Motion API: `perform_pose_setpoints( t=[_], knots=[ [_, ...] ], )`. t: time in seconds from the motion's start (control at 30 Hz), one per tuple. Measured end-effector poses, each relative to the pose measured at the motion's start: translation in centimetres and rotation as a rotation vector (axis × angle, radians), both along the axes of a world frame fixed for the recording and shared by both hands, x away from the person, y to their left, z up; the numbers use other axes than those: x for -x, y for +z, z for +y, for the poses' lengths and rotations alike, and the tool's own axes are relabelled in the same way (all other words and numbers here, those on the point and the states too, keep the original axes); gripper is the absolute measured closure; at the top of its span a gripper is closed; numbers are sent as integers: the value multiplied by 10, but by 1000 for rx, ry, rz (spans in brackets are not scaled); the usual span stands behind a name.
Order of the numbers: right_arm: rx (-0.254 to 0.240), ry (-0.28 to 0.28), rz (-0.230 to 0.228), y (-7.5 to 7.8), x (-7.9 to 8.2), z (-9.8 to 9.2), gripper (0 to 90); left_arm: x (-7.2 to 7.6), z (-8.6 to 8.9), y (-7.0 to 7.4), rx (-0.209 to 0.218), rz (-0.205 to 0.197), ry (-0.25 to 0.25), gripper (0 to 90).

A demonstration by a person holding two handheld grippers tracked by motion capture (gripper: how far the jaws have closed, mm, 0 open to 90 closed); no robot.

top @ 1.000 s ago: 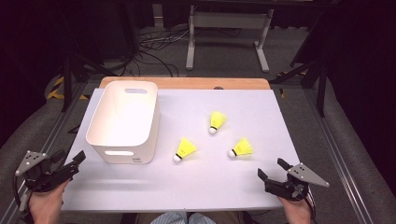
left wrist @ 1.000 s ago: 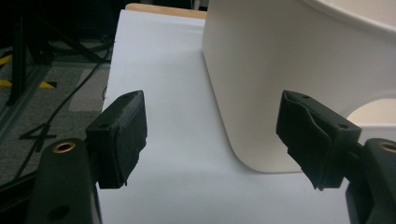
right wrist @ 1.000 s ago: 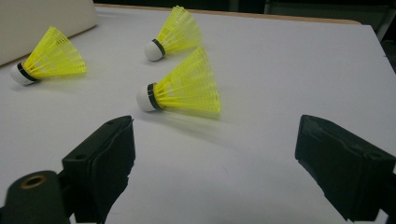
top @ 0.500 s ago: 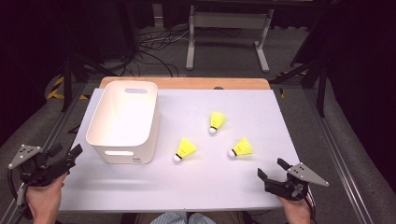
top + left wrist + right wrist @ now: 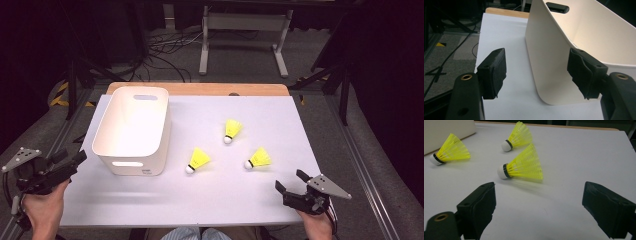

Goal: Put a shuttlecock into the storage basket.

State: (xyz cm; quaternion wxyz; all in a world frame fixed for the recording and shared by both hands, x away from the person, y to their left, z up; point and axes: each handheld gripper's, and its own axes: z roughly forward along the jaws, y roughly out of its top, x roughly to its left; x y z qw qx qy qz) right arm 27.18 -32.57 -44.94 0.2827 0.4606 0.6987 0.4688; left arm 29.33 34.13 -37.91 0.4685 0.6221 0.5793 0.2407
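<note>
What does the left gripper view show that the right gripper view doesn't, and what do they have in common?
The left gripper view shows the white bin close up, with its handle slot and curved near corner, standing between and beyond the open jaws of the left gripper, which have just been closing a little with nothing gripped. It also shows the floor and cables beside the table. The right gripper view shows three yellow shuttlecocks lying on their sides, the nearest shuttlecock just ahead of the open right gripper. Both share the white tabletop, its wooden far edge and a part of the bin.
</note>
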Motion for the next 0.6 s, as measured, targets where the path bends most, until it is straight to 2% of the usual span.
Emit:
perform_pose_setpoints(
  t=[0.6],
  knots=[
    [2, 4, 8, -1, 0, 0, 125, -8, -9, 19, -12, 56, -41, 380]
  ],
)
